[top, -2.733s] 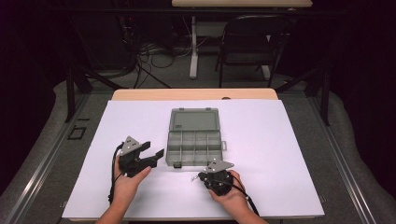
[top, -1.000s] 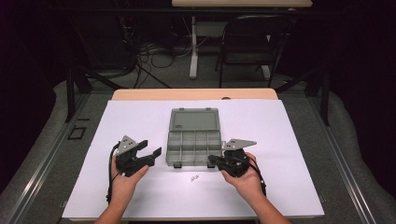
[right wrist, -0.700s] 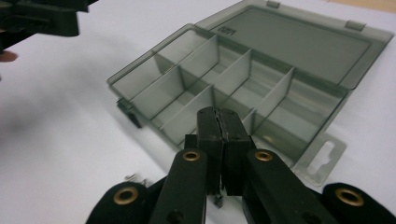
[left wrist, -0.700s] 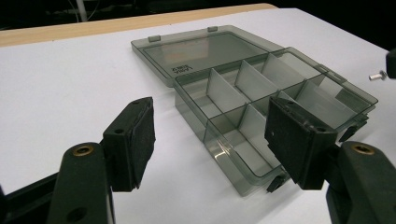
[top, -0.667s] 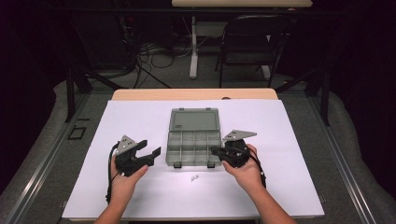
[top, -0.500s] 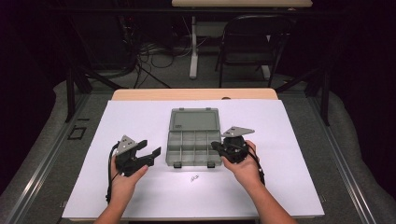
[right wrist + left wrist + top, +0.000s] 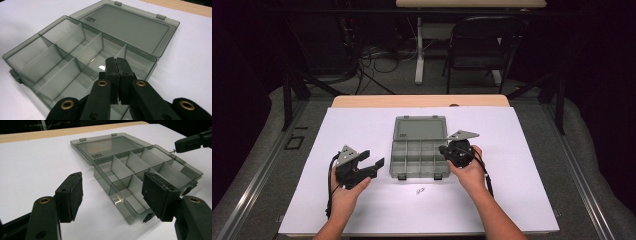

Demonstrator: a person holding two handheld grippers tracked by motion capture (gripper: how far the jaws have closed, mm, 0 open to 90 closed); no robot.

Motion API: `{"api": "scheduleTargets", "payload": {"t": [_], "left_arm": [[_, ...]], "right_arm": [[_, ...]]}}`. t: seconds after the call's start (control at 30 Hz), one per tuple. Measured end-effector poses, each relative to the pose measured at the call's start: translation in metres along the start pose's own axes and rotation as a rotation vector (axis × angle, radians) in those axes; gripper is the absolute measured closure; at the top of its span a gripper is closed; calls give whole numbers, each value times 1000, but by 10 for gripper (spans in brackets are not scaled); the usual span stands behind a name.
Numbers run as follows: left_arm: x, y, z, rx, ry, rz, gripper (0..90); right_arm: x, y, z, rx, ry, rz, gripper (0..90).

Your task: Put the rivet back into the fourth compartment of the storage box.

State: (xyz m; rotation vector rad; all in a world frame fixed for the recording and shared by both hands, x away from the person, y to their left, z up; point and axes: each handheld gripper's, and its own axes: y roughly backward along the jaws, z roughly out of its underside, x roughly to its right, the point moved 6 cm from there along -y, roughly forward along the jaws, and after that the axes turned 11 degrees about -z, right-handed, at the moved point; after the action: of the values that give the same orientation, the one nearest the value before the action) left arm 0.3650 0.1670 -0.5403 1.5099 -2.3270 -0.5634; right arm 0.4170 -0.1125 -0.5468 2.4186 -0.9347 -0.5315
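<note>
Over the smoky translucent plastic organizer box [image 7: 75,62], right claw [image 7: 116,65] pinches a small metal screw [image 7: 171,151].

A smoky grey see-through organiser box [image 7: 419,149] with paler grey dividers lies on a plain white sheet [image 7: 522,150] over a light wood table [image 7: 362,101], flanked by two black grippers with brass-coloured rivets.

We see the white sheet covering the table [image 7: 362,130] lit evenly from above, bright against a dark, dim room behind it. Shadows under the smoky grey translucent plastic compartment box [image 7: 419,147] are short and soft. In the right gripper view a small glare spot sits on the box floor, and the near black jaws look slightly soft. The high view is grainy and a little blurred throughout
</note>
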Motion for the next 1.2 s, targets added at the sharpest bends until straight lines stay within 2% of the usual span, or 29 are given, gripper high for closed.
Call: {"api": "scheduleTargets", "payload": {"t": [0.4,0.5,0.63,1.2], "left_arm": [[0,-2,2,2,-13,0,334],[-1,-2,3,-8,-7,4,334],[-1,-2,3,2,8,3,334],[-3,-1,2,1,9,6,334]], "right_arm": [[12,-11,4,8,-16,19,887],[12,-13,4,9,-9,30,887],[13,-14,4,15,-3,36,887],[13,-16,6,13,-14,30,886]]}}
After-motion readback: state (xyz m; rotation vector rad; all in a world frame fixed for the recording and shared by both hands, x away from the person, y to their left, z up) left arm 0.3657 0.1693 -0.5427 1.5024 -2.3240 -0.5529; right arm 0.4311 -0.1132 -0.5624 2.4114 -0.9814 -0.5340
